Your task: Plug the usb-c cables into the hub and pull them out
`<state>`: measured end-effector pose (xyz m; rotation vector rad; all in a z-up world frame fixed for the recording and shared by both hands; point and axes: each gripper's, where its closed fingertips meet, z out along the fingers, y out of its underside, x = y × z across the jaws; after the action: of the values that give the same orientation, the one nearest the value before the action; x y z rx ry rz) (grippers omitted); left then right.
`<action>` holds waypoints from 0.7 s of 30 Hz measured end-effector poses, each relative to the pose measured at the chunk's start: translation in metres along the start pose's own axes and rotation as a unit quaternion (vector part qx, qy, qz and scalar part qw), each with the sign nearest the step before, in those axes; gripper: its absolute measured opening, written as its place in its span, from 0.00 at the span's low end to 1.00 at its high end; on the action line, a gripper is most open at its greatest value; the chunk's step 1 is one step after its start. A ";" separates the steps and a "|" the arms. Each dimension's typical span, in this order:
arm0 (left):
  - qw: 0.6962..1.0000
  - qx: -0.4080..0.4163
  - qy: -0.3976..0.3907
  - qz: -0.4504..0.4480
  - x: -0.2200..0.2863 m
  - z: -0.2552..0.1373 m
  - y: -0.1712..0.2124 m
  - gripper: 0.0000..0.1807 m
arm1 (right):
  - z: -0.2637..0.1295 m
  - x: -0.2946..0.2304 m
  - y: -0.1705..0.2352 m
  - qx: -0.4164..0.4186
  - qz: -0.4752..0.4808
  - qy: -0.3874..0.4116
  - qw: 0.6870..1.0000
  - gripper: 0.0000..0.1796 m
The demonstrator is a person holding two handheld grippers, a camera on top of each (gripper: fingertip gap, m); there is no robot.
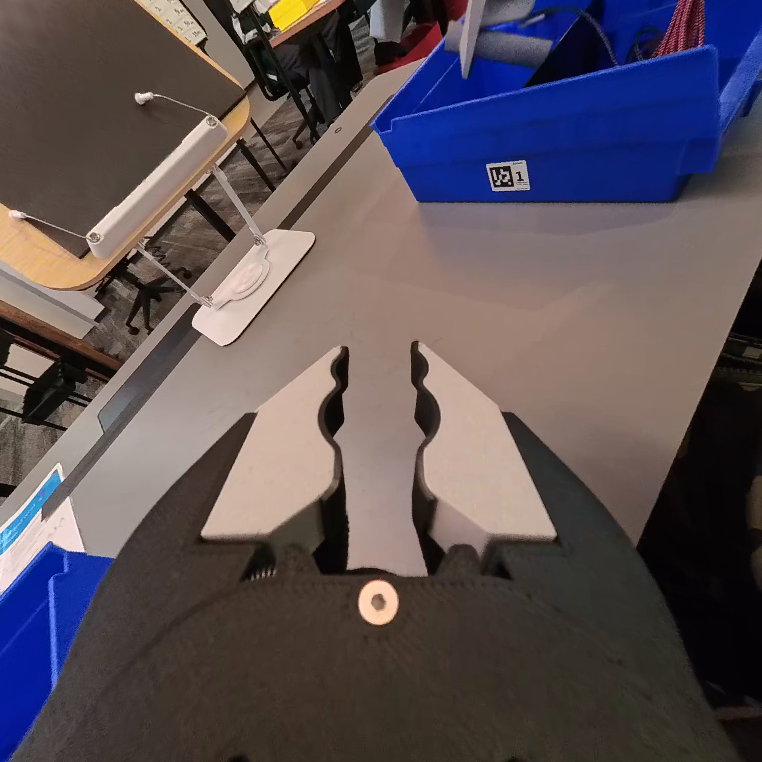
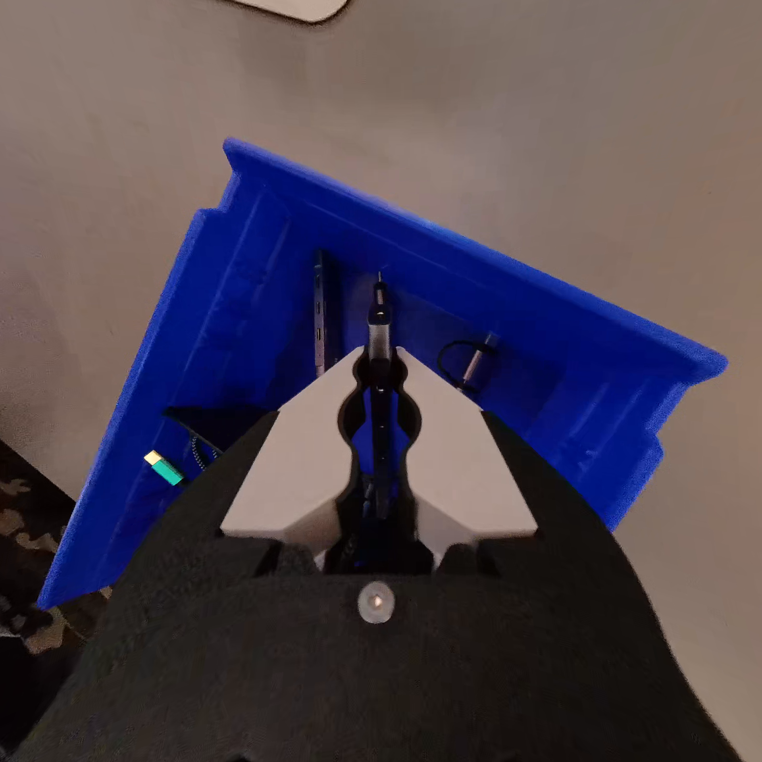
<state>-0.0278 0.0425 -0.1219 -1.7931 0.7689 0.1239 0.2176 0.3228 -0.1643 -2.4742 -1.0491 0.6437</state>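
Note:
In the right wrist view my right gripper [image 2: 380,350] hangs over the inside of a blue bin [image 2: 474,264]. Its jaws are closed around a slim grey-and-black piece [image 2: 379,330] with a thin tip pointing away; I cannot tell if it is a cable plug. A flat grey hub [image 2: 325,313] with ports along its edge stands on its side just left of it. A short black cable loop with a grey plug [image 2: 474,363] lies to the right. A green connector with a gold tip [image 2: 163,468] lies at the bin's left. My left gripper [image 1: 379,348] is open and empty above the grey table [image 1: 515,288].
A blue bin with a white tag [image 1: 577,136] sits at the far right of the table, with cables and grey items inside. A white folding stand [image 1: 247,288] holding a dark board is on the table's left edge. Another blue bin [image 1: 29,618] is at the near left. Some 40 cm of space lies between my two pairs of fingers.

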 end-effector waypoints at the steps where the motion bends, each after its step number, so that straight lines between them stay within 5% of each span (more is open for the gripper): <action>1: 1.000 -0.001 0.000 0.002 0.001 0.000 0.001 0.16 | 0.004 -0.002 0.001 -0.008 -0.005 0.000 1.000 0.04; 10: 1.000 -0.014 0.006 -0.005 0.000 0.002 0.007 0.16 | 0.034 -0.009 0.012 -0.090 -0.082 0.036 0.992 0.04; 11: 1.000 -0.014 0.004 -0.006 -0.002 0.001 0.006 0.16 | 0.038 -0.001 0.018 -0.112 -0.093 0.060 0.988 0.07; 14: 1.000 -0.021 -0.006 -0.008 -0.012 -0.004 0.004 0.19 | 0.045 0.005 0.034 -0.160 -0.118 0.086 0.976 0.35; 21: 0.998 -0.037 -0.055 -0.019 -0.070 -0.036 -0.003 0.23 | -0.012 -0.009 0.003 -0.030 -0.104 0.085 0.990 0.46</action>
<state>-0.0908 0.0415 -0.0747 -1.8536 0.6591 0.2266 0.2198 0.3120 -0.1535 -2.3764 -1.2524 0.3347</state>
